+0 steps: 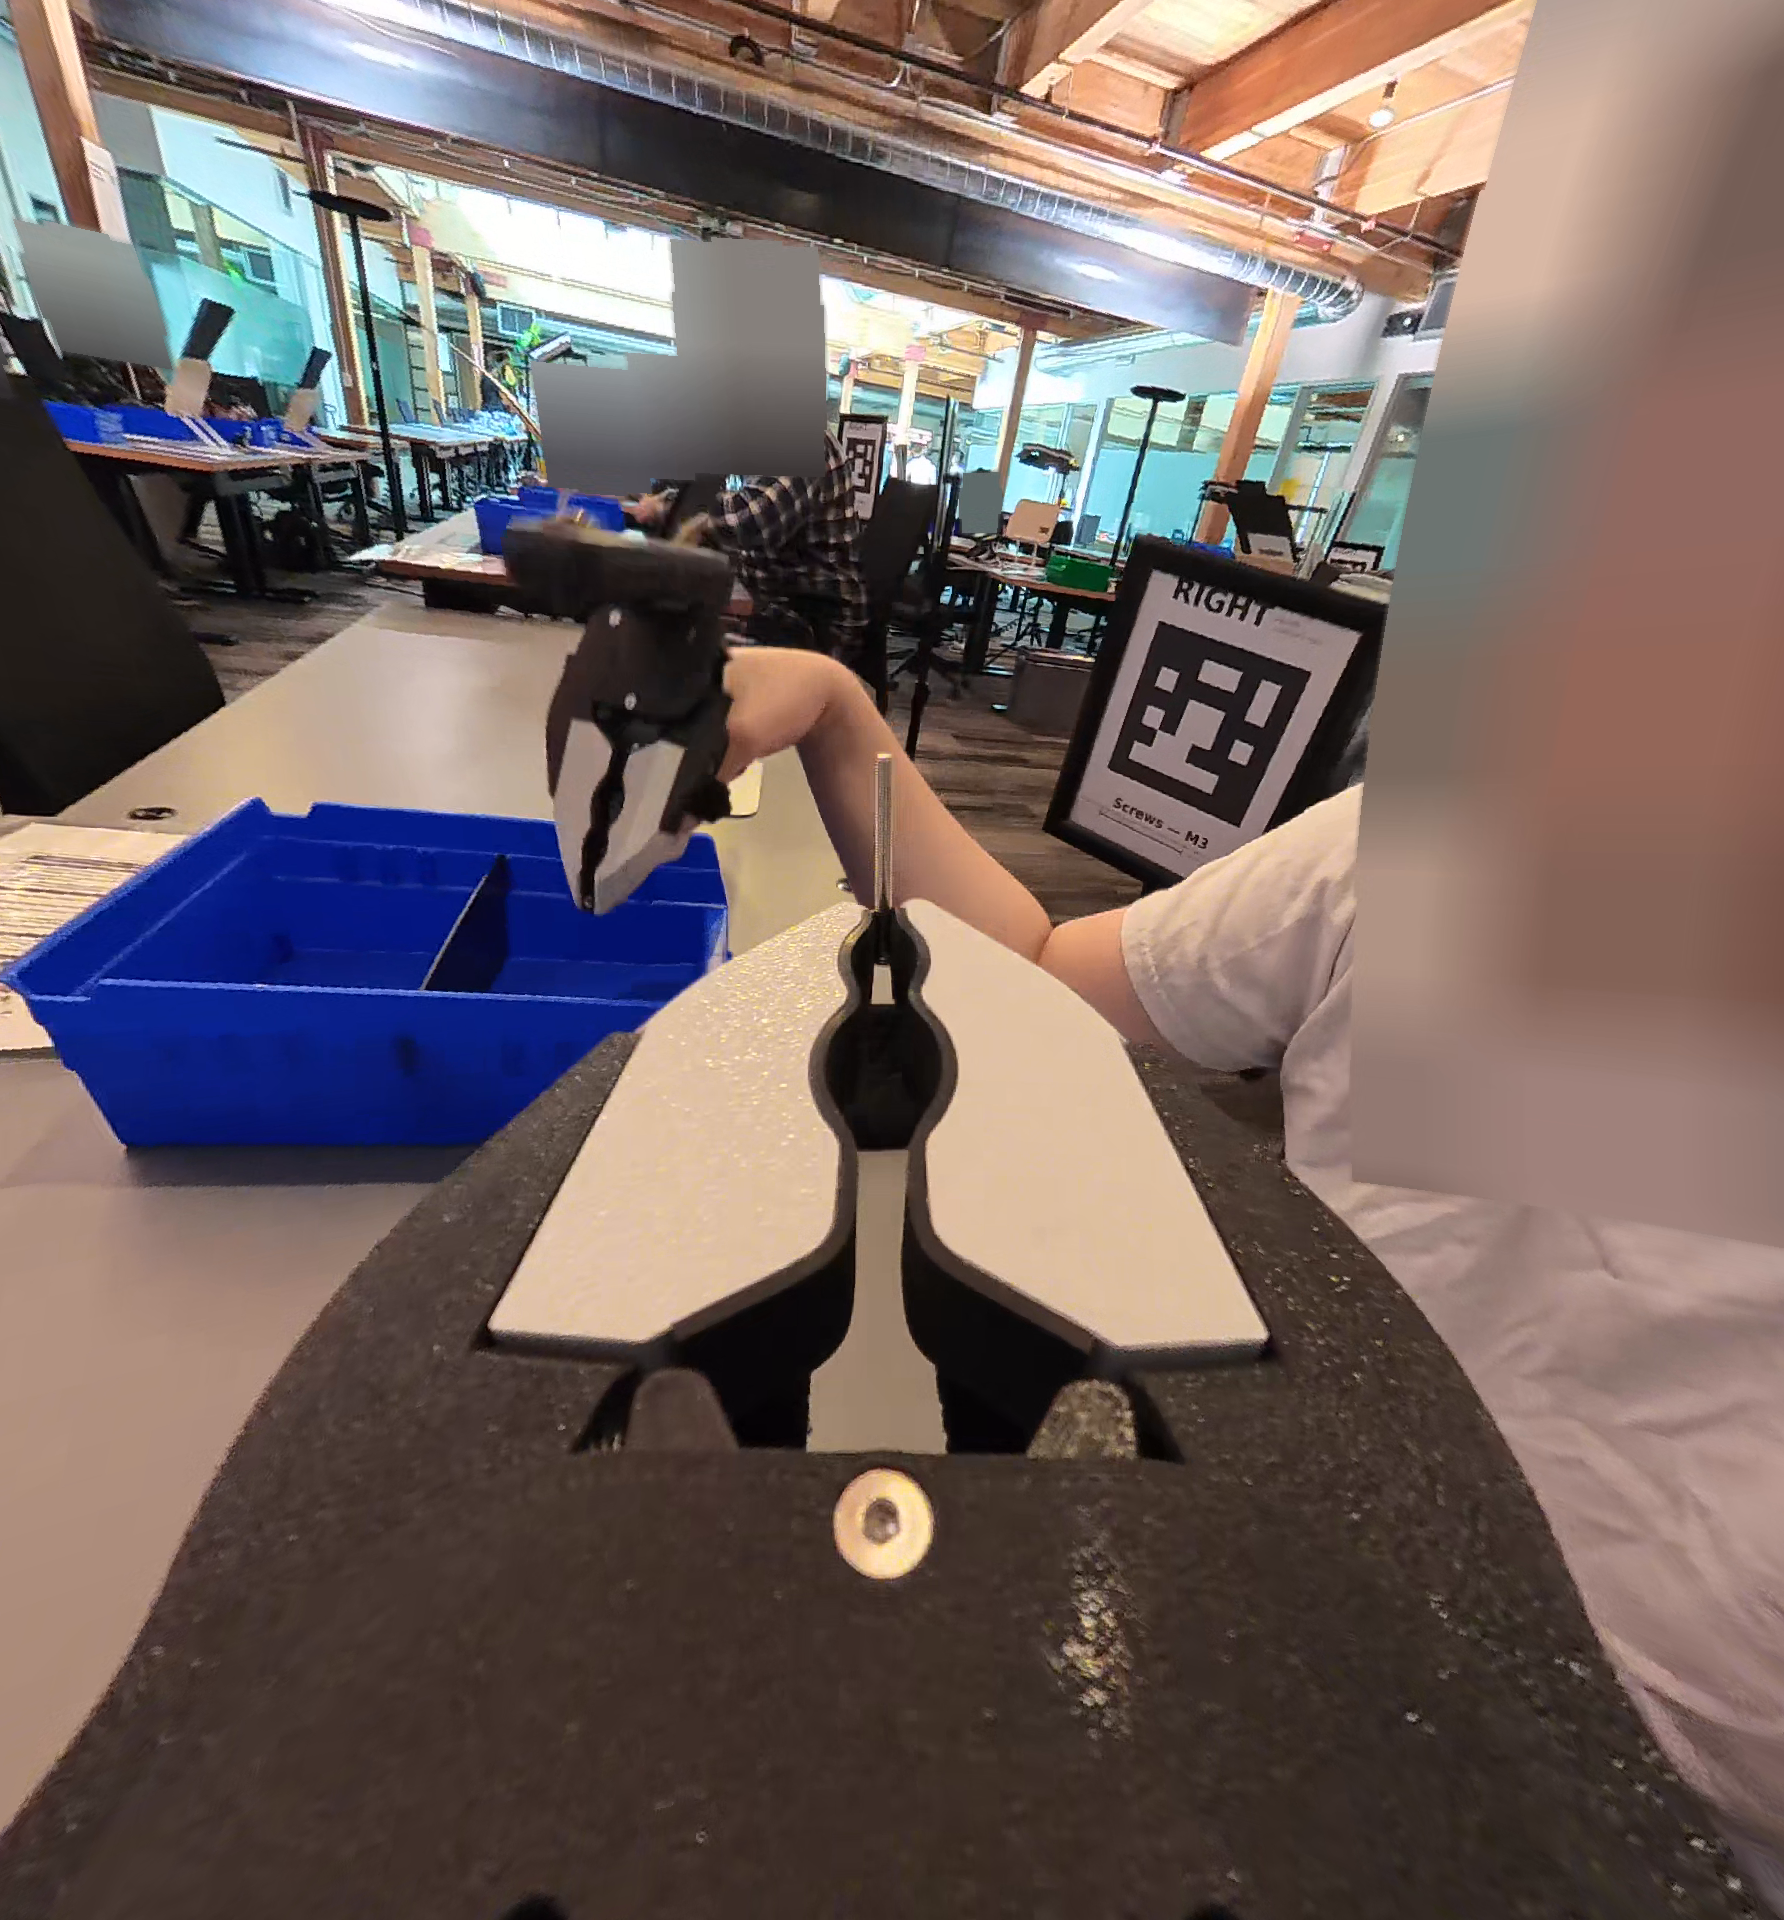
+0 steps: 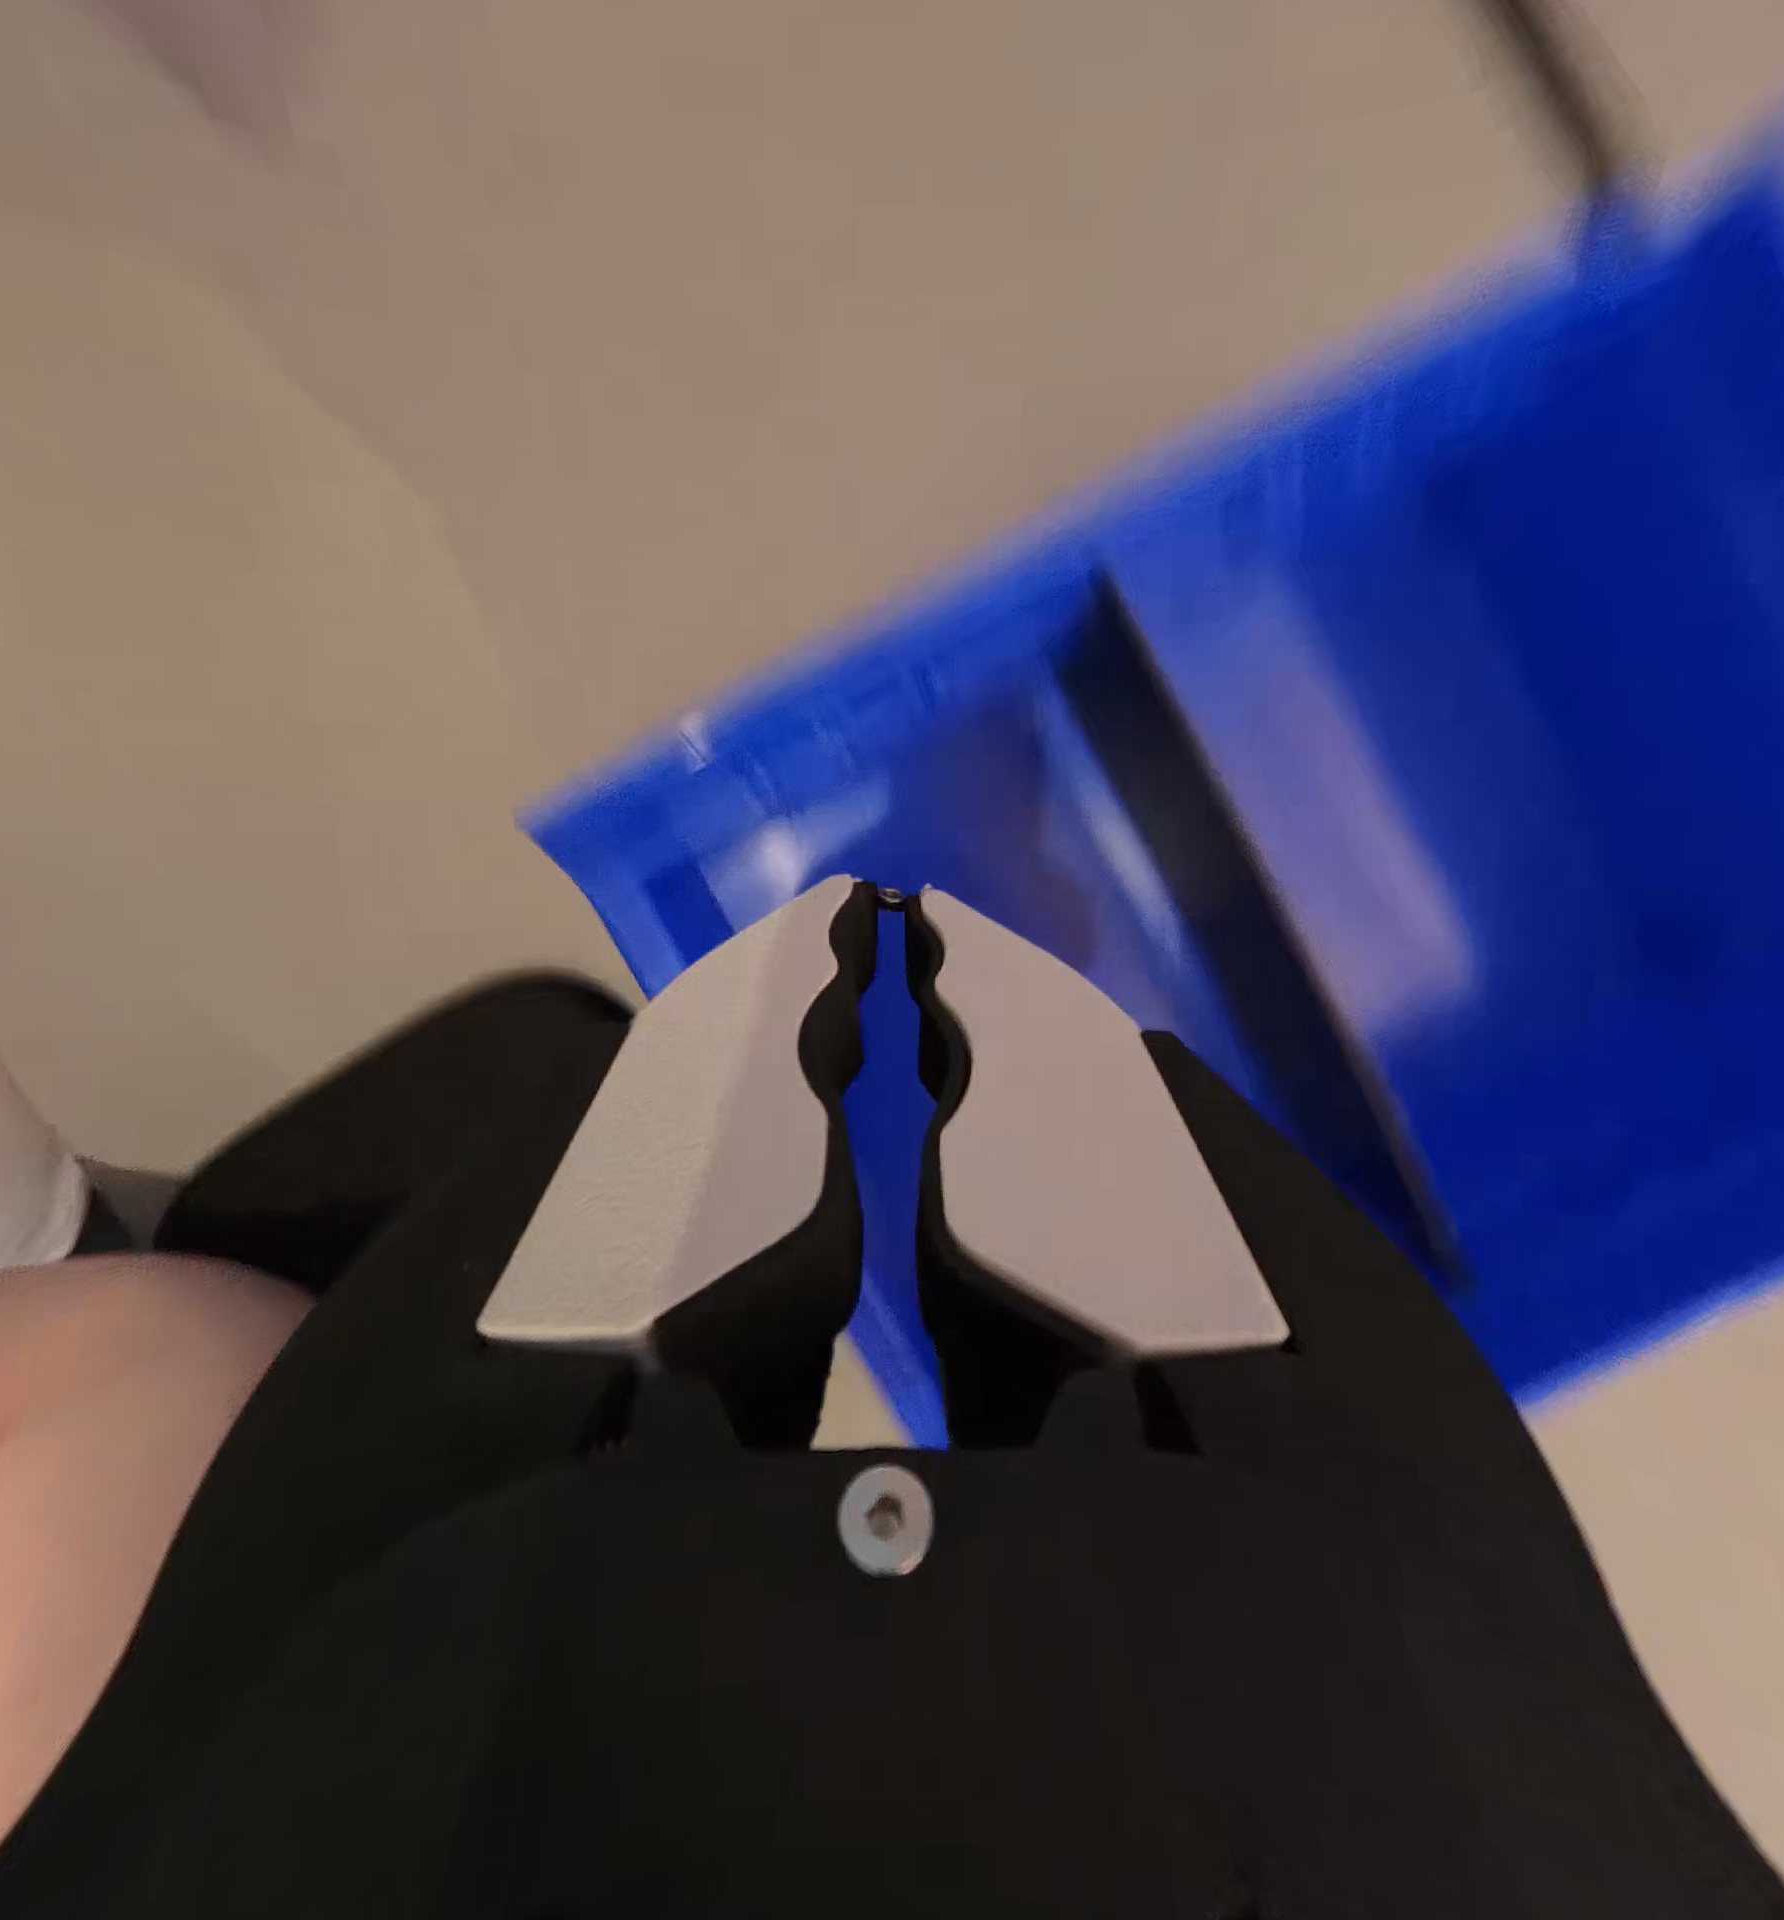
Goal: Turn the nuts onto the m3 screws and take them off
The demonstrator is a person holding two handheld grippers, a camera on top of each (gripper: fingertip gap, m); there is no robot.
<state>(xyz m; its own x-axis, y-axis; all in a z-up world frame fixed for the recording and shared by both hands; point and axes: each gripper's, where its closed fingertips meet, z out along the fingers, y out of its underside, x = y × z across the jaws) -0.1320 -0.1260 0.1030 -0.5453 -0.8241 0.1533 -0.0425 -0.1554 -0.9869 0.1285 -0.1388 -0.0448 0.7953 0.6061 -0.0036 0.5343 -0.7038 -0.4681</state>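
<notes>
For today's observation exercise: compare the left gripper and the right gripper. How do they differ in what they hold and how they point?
The left gripper pinches a long silver screw standing upright; the right gripper pinches only a tiny metal piece, probably a nut. The left gripper is raised beside the blue bin; the right gripper angles down over the bin. Shared: black bodies, grey jaws, both shut on a part.

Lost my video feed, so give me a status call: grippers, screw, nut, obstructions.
Left gripper shut on screw, upright. Right gripper over blue bin, pinching small nut. Apart, nothing between them.
</notes>
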